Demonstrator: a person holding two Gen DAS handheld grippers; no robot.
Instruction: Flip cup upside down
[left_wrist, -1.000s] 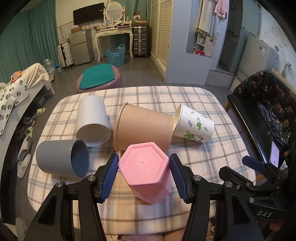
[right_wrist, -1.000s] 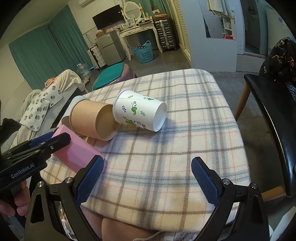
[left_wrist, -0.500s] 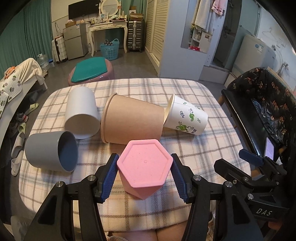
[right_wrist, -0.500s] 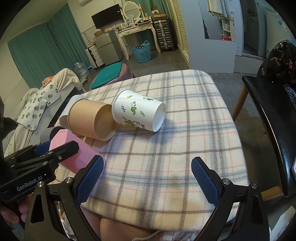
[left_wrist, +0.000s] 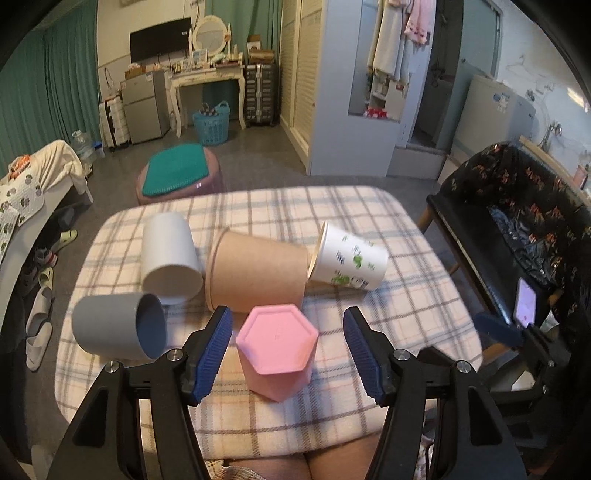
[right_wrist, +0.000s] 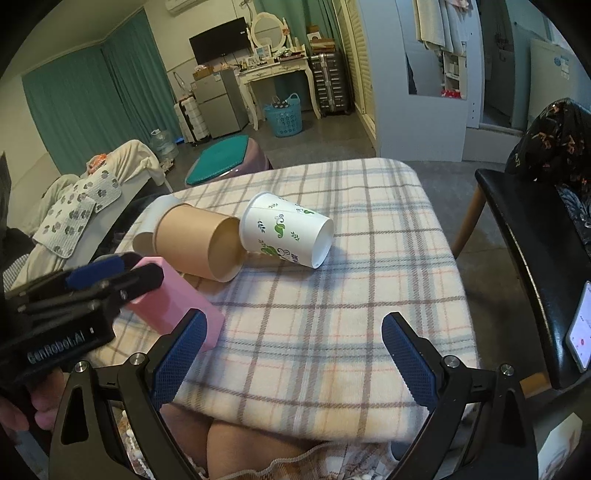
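Note:
A pink hexagonal cup (left_wrist: 277, 345) stands upside down on the plaid blanket (left_wrist: 406, 314), its flat base up. My left gripper (left_wrist: 288, 350) is open, its blue pads apart from the cup on both sides. The cup also shows in the right wrist view (right_wrist: 173, 306), partly behind the left gripper (right_wrist: 92, 280). My right gripper (right_wrist: 291, 354) is open and empty over the blanket's near edge (right_wrist: 314, 387).
Several cups lie on their sides behind the pink one: a grey cup (left_wrist: 118, 328), a white cup (left_wrist: 170, 258), a brown paper cup (left_wrist: 255, 273) and a leaf-printed paper cup (left_wrist: 351, 262). A black chair with a phone (right_wrist: 581, 328) stands to the right.
My left gripper has opened and let go of the pink cup, which now stands on the blanket. The right gripper has stayed open and nearly still.

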